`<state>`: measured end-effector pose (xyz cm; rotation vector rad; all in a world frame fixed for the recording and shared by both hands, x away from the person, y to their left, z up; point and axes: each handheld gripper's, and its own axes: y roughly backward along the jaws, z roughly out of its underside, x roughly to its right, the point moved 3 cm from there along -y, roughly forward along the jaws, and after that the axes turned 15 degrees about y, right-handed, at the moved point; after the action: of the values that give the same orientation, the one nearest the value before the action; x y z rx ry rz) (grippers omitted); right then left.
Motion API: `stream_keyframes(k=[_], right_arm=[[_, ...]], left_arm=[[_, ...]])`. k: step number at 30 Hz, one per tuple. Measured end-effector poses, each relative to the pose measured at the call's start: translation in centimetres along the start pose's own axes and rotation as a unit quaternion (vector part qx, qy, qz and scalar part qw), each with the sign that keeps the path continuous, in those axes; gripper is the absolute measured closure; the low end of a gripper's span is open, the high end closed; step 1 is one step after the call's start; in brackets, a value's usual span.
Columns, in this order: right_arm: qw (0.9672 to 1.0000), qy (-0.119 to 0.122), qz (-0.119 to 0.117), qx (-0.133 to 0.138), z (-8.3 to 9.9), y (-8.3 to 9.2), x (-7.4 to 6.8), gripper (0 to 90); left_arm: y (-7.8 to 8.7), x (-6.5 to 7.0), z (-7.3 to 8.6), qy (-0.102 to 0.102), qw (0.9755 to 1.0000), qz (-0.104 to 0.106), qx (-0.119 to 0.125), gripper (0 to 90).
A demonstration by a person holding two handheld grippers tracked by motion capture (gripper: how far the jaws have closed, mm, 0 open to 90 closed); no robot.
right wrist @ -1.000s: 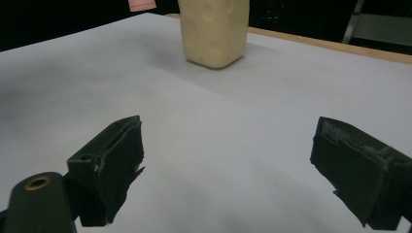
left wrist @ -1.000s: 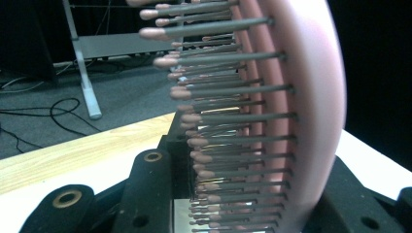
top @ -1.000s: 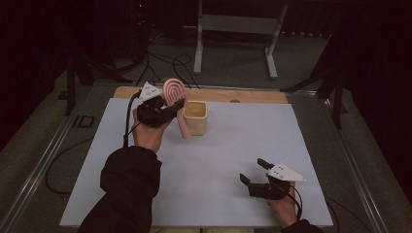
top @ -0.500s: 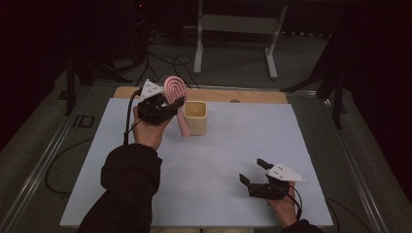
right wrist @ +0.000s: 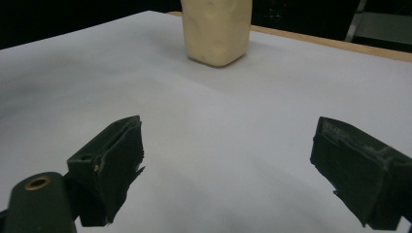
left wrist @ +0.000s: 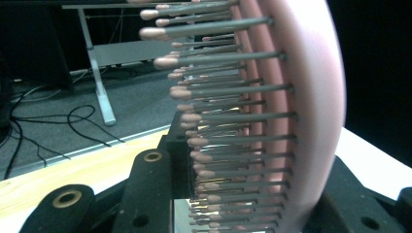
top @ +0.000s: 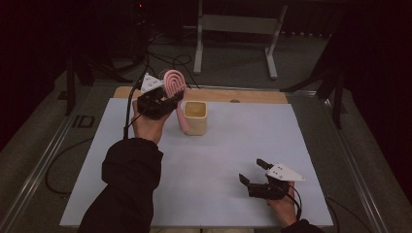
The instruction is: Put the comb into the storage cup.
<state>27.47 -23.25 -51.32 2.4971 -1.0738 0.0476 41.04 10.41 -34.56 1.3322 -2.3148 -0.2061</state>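
A pink hairbrush [top: 173, 82] stands upright at the back left of the white table sheet [top: 233, 145], its handle pointing down beside a cream cup [top: 196, 118]. My left gripper [top: 167, 102] is shut on the brush, just left of the cup. In the left gripper view the brush's pink back [left wrist: 311, 111] and grey bristles sit between the black jaws of the left gripper [left wrist: 243, 208]. My right gripper [top: 251, 170] rests low at the front right, open with nothing between its fingers. In the right gripper view the cup [right wrist: 217, 29] stands far ahead of the right gripper [right wrist: 228, 165].
A wooden strip [top: 252, 96] runs along the table's back edge. Behind it on the floor stand a metal frame [top: 233, 29] and loose cables [top: 165, 60]. Metal rails border the table on both sides.
The left hand with the brush has shifted only slightly near the cup. The right gripper has kept still.
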Motion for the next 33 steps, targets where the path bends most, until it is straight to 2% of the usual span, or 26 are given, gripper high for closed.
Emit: stream_keyframes(k=[16, 27, 33], right_arm=[[1.0, -0.003, 0.001, 0.0, 0.0, 0.0, 0.0, 11.4], [1.0, -0.005, 0.002, 0.001, 0.0, 0.1, 0.0, 11.4], [1.0, -0.004, 0.002, 0.002, 0.0, 0.1, 0.1, 11.4]], left_arm=[[-0.2, 0.4, -1.5, -0.014, 0.9998, -0.007, 0.009, 63.0], [-0.8, 0.3, -2.5, -0.028, 0.9992, -0.026, 0.009, 63.0], [-1.4, 0.9, -3.2, -0.045, 0.9985, -0.031, 0.007, 63.0]])
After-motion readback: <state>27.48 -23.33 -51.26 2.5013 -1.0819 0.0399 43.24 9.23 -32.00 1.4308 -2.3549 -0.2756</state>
